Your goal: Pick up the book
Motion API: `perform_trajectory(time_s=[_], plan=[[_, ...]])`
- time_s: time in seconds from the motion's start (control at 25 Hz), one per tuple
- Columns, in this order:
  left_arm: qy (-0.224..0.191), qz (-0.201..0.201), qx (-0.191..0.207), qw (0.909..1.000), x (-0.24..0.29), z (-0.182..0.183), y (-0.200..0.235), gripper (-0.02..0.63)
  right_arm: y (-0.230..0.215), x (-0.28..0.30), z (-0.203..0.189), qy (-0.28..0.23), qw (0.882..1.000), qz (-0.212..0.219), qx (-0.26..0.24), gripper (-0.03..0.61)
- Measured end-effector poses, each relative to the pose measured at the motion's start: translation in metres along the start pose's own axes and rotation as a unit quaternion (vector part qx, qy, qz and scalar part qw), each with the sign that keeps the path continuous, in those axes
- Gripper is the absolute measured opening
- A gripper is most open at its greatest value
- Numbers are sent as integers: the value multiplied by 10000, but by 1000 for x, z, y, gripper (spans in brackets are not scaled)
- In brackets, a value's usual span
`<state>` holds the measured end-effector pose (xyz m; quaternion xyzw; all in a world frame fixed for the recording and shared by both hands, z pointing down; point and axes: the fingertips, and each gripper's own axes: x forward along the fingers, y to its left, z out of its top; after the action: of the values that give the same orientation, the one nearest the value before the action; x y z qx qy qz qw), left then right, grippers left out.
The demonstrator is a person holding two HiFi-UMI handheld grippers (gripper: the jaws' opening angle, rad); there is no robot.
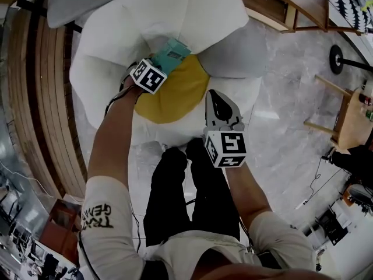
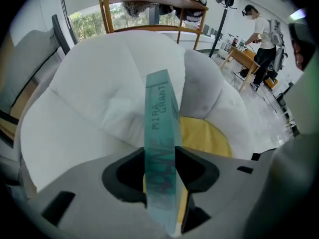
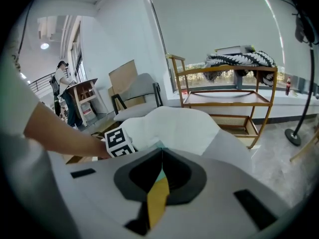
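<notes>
One book (image 2: pixel 162 103), clamped upright in the left gripper (image 2: pixel 160 158), its long axis pointing at the seat's (image 2: pixel 94 88) back edge. The right gripper (image 3: pixel 161 153) is closed and empty.

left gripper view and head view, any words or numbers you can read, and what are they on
"MIRA GRANT": on the spine of the teal book, which stands clamped in the left claw.
Larger lettering lower on that spine: too blurred to read.
Dark print on the person's left sleeve in the head view: upside down and too blurred to read.
No other words or numbers can be read in any view.
</notes>
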<state>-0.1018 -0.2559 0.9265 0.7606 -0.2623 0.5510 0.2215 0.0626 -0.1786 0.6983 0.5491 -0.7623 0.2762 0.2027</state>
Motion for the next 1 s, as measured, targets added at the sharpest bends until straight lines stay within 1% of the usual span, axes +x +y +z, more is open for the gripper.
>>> perform_trajectory(time_s=[0.08,0.16,0.28,0.36,0.4,0.48,0.6,0.68,0.72,0.8,0.88,1.0], plan=[[-2,24,44,10000,-17,1,-7,198,-1,-10,15,-34,10000,-30,23,28],[-128,84,-96,9998,-41,6,-11,196,1,-20,30,-77,10000,-40,37,28],[-524,227,-585,9967,-87,20,-11,195,9,-35,56,-162,9999,-7,31,28],[-848,286,-1032,9906,-121,30,-10,194,16,-46,76,-259,9997,32,4,28],[-1043,297,-1294,9856,-141,35,-9,193,20,-51,88,-328,9994,50,-18,28],[-1454,332,-1840,9715,-182,43,-5,193,30,-63,113,-472,9989,67,-45,28],[-1942,384,-2592,9453,-246,40,-16,193,49,-93,149,-626,9980,101,-12,28],[-2254,390,-2899,9293,-293,41,-32,193,61,-116,171,-667,9977,121,8,28],[-2432,402,-2969,9225,-318,46,-38,193,66,-124,183,-687,9976,110,2,28],[-2806,560,-2945,9118,-371,63,-40,193,75,-138,212,-795,9968,99,-6,28],[-3136,872,-2815,9027,-424,79,-40,193,84,-156,241,-946,9954,115,-50,28],[-3483,1311,-2733,8870,-499,87,-53,193,103,-195,275,-1163,9930,138,-129,28]])
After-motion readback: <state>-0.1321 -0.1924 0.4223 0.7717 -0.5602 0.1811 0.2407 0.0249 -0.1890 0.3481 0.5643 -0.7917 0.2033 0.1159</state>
